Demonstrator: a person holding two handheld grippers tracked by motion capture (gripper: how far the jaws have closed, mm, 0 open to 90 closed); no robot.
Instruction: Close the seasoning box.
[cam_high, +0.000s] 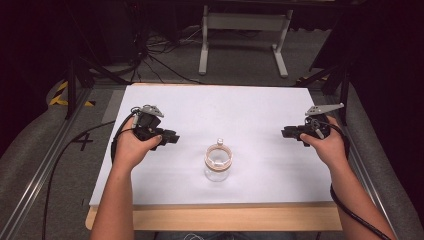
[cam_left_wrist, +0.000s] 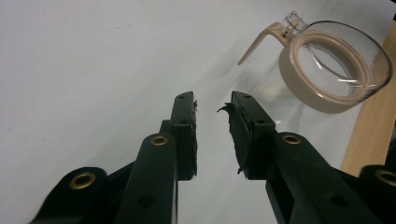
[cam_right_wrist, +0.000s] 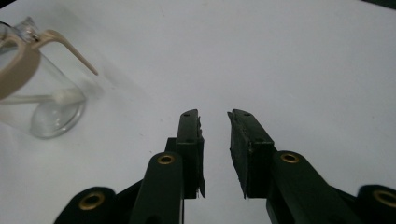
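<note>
While you are holding a gripper in each hand over the white worktop (cam_high: 240, 107), the clear glass jar (cam_high: 218, 163) is standing upright on it between them, toward the edge nearest you. The jar is carrying a beige collar (cam_left_wrist: 322, 95) around its open mouth, and a beige lever (cam_left_wrist: 256, 43) is sticking out from that collar beside a small clear knob (cam_left_wrist: 293, 19).

You are keeping the left gripper (cam_high: 172, 137) well to the left of the jar, apart from it, with your left hand (cam_high: 132, 147) wrapped around its body. In the left gripper view its jaws are standing a little way open, a narrow gap of bare white surface showing between the two black pads (cam_left_wrist: 188, 135), and they are gripping nothing. The pad edges are looking frayed. In that view the jar is sitting ahead and off to the right of the jaws, near the wooden edge (cam_left_wrist: 369, 121) of the worktop.

You are holding the right gripper (cam_high: 287, 132) well to the right of the jar, further from it than the left one, with your right hand (cam_high: 327, 145) behind it. Its jaws are likewise parted by a small gap and are empty. In the right gripper view the jar is lying ahead and far to the left of them, its round base (cam_right_wrist: 53, 119) resting on the white surface.
</note>
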